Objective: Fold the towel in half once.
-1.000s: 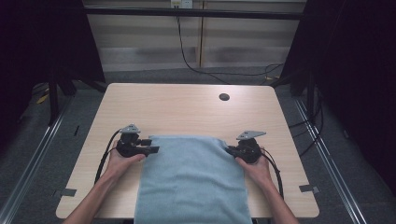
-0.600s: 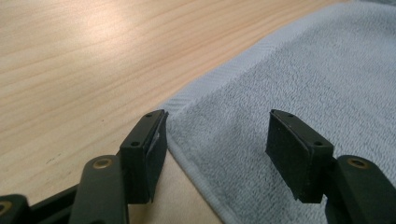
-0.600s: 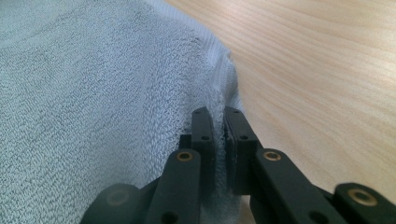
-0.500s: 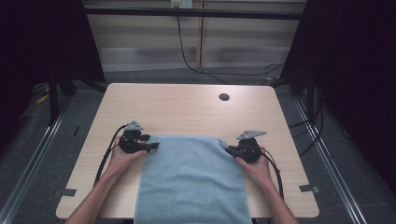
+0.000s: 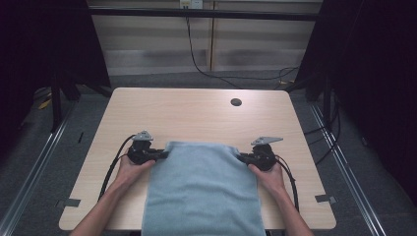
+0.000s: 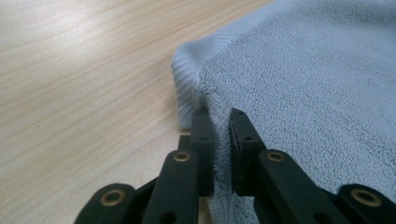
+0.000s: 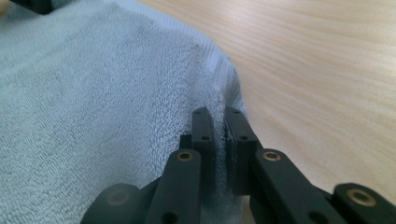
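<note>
**Towel pinched at both far corners**

At the near edge of the table (image 5: 196,113), a light blue towel (image 5: 204,191) lies flat, its near end hanging over that edge. The left gripper (image 5: 156,154) has just closed its jaws, and they now clamp the towel's far left corner, the hem squeezed between the pads. The right gripper (image 5: 244,158) holds the far right corner, jaws narrow with cloth pressed between them. A small round hole (image 5: 236,102) sits near the table's far right corner.

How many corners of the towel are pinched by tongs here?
2. The left tongs grip the far left corner of the towel; the right tongs grip its far right corner. Its near end hangs past the table edge.
</note>
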Tool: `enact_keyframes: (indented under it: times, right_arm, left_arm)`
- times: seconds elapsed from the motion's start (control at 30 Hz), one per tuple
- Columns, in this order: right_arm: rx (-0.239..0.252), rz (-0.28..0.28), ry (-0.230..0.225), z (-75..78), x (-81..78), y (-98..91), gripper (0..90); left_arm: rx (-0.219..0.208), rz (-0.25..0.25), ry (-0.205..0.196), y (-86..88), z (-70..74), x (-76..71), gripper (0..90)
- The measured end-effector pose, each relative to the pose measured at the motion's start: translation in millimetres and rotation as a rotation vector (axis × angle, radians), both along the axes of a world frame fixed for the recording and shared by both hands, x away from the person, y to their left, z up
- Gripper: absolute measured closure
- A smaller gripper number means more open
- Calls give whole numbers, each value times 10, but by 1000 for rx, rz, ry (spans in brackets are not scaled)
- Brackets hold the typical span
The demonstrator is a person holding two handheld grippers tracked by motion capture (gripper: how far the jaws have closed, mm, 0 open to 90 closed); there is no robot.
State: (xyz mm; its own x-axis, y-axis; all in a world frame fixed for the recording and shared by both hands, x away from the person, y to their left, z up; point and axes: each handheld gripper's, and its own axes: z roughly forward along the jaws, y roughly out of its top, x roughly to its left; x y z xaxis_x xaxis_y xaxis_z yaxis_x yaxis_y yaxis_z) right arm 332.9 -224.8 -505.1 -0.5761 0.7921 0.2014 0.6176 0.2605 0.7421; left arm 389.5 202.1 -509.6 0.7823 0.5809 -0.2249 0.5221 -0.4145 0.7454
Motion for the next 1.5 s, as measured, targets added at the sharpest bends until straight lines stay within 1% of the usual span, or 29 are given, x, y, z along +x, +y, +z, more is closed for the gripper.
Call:
enact_keyframes:
  times: [0.03,0.1,0.23,0.27,0.3,0.33,0.37,0.43,0.47,0.5,0.57,0.63,0.73,0.83,0.9,0.97,1.07,1.1,1.13,1.17,1.2,1.23,1.27,1.3,1.37,1.4,1.47,1.5]
  right_arm:
    - [13,-2,-3,21,-3,-3,846]
    - [33,-5,-20,81,-6,-16,847]
    - [93,-23,-80,268,-21,-76,849]
    - [100,-26,-89,315,-20,-94,851]
    - [97,-27,-104,355,-13,-107,851]
    - [105,-28,-109,392,-8,-121,852]
    - [123,-25,-111,420,2,-138,853]
    - [133,-34,-115,463,30,-164,854]
    - [128,-31,-117,489,49,-167,854]
    - [133,-32,-119,523,67,-167,855]
    - [149,-30,-136,619,102,-163,855]
    - [161,-27,-162,732,147,-151,856]
    - [160,-15,-185,893,246,-133,856]
    - [156,-29,-194,1018,365,-127,857]
    - [156,-31,-212,1116,432,-118,857]
    - [157,-31,-226,1220,490,-103,857]
    - [146,-32,-248,1368,567,-78,857]
    - [143,-32,-254,1411,591,-72,858]
    - [143,-34,-260,1449,616,-69,858]
    - [145,-35,-260,1487,636,-66,859]
    - [149,-39,-267,1522,656,-66,861]
    - [158,-44,-264,1558,678,-65,862]
    - [151,-41,-267,1609,703,-58,863]
    - [140,-39,-275,1675,719,-51,863]
    - [148,-38,-298,1830,735,-48,863]
    - [155,-38,-315,1908,727,-47,863]
    - [171,-34,-342,2012,688,-48,862]
    - [174,-32,-348,2028,657,-48,863]
  left_arm:
    - [2,-5,2,7,11,-5,840]
    - [-18,-3,-5,23,47,-23,843]
    - [-90,-6,-18,83,192,-61,843]
    - [-96,-4,-27,93,229,-75,844]
    - [-107,-5,-34,106,265,-87,845]
    - [-113,-11,-42,118,299,-98,846]
    - [-118,-3,-51,127,333,-105,846]
    - [-146,10,-58,161,399,-96,846]
    - [-152,17,-68,179,433,-86,846]
    - [-155,19,-67,195,470,-73,846]
    - [-152,30,-83,215,551,-47,846]
    - [-162,33,-92,237,635,-2,847]
    - [-193,51,-115,255,770,61,847]
    - [-185,57,-139,251,895,118,847]
    - [-191,58,-157,258,987,155,848]
    - [-207,61,-163,273,1072,200,850]
    - [-205,84,-172,283,1171,282,850]
    - [-221,89,-173,293,1203,304,850]
    - [-227,94,-176,300,1242,322,850]
    - [-230,98,-183,298,1288,330,850]
    - [-227,106,-200,299,1346,334,849]
    - [-238,122,-208,300,1416,328,850]
    - [-249,126,-218,298,1495,323,850]
    - [-245,120,-238,293,1581,321,850]
    - [-259,124,-265,288,1736,310,850]
    - [-256,119,-276,293,1797,305,850]
    - [-275,111,-288,309,1855,269,850]
    - [-279,104,-290,318,1852,240,850]
